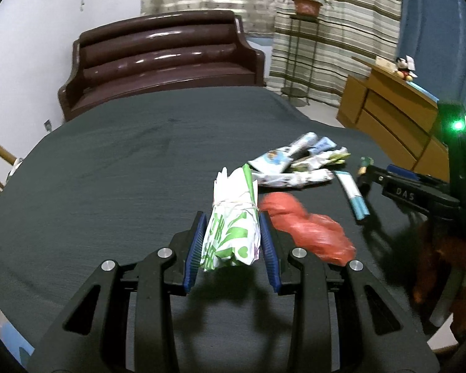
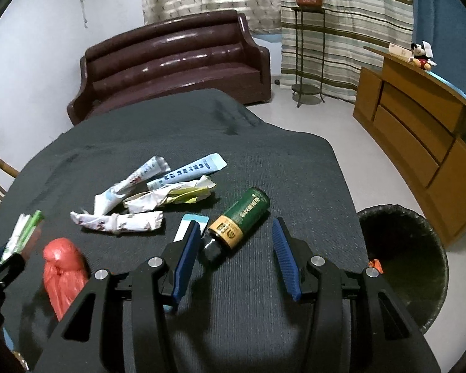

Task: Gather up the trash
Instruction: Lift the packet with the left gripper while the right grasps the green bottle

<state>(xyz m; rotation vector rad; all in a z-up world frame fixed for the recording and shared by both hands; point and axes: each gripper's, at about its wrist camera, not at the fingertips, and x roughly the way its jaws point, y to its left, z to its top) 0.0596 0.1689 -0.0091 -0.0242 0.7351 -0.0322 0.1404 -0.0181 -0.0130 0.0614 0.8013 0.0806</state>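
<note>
Both tools differ: left tool [image 1: 230, 242] grips paper bundle [image 1: 233, 217] lengthwise; right tool [image 2: 237, 258] gapes.

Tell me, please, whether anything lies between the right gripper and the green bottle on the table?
Nothing visible does. The right gripper is open, and the green bottle lies directly ahead, its black cap already between the fingers. The white tube sits just outside the left finger.

Green-white wrapper [image 1: 233, 233], red bag [image 1: 307, 230], green-gold bottle [image 2: 239, 220]

The right gripper [image 1: 365, 168] body reads "DAS".
</note>
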